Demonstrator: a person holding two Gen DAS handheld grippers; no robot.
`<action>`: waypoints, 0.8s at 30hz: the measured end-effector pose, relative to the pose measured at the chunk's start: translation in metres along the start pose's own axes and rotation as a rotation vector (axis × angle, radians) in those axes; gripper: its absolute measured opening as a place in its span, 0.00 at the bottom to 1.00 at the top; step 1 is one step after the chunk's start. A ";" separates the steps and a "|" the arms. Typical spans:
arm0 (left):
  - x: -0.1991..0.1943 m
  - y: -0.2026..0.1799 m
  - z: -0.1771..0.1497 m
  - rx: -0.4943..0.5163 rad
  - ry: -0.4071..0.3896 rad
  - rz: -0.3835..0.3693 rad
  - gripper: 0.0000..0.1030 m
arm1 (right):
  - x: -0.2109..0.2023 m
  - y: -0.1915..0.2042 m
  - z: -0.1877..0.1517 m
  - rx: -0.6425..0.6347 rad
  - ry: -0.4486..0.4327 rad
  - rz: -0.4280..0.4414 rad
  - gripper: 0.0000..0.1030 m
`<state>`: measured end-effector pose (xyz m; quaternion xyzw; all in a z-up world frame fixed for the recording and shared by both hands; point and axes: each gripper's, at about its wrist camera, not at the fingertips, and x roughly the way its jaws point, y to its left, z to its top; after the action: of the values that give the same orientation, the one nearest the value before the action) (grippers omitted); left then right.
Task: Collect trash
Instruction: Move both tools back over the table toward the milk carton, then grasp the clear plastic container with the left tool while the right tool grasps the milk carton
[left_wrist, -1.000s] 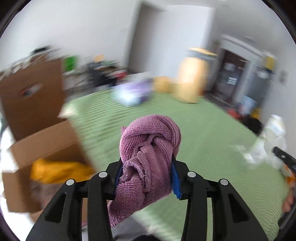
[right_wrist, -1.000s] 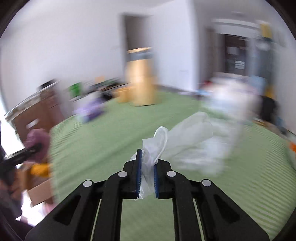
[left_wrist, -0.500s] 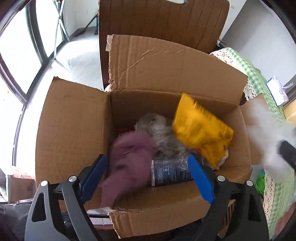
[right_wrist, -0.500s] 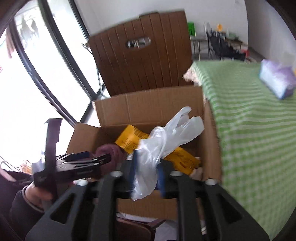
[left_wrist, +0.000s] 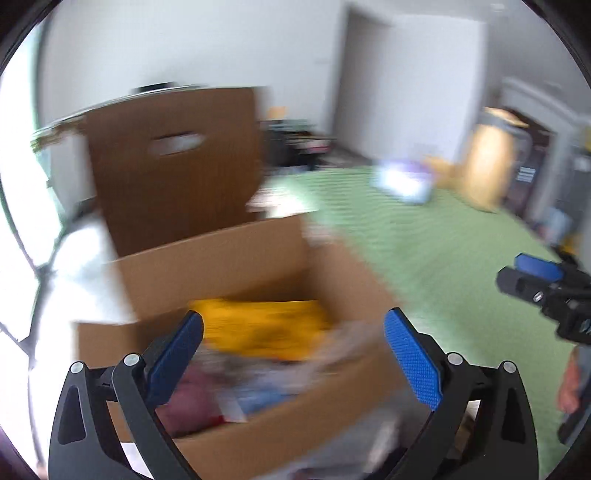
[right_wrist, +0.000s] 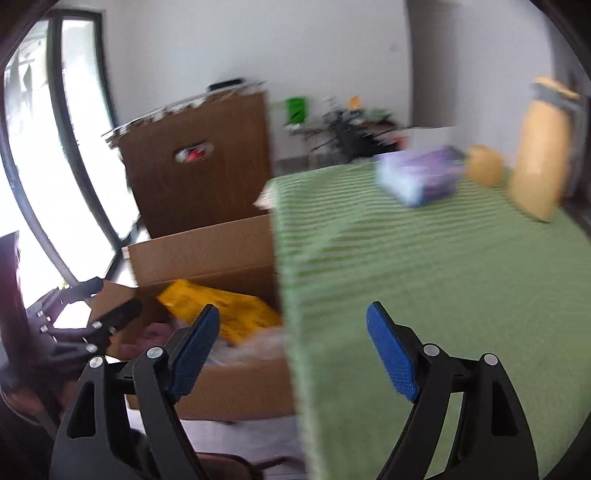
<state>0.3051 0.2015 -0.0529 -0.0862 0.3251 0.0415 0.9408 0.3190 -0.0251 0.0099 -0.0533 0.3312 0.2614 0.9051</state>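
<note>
Cardboard box (right_wrist: 207, 247) holds yellow packet (right_wrist: 221, 314), blurred, seemingly maroon cloth (left_wrist: 192, 402).

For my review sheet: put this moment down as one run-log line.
left tongs: open, empty, just opened | right tongs: open, empty, just opened | cardboard box: holds yellow bag, purple cloth | step: trash dropped

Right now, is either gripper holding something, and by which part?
Nothing is held. The left gripper and right gripper are both open and empty, their jaws having just opened; a purple cloth lies in the brown cardboard box.
</note>
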 end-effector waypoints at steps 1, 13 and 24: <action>0.004 -0.024 0.002 0.028 0.004 -0.067 0.92 | -0.027 -0.029 -0.013 0.042 -0.027 -0.062 0.76; 0.090 -0.383 -0.015 0.151 0.359 -0.698 0.93 | -0.236 -0.252 -0.142 0.394 -0.113 -0.626 0.80; 0.156 -0.465 -0.017 -0.203 0.517 -0.544 0.56 | -0.275 -0.337 -0.120 0.399 -0.275 -0.529 0.86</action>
<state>0.4798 -0.2551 -0.1000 -0.2693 0.5111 -0.2006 0.7912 0.2446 -0.4670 0.0634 0.0760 0.2256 -0.0472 0.9701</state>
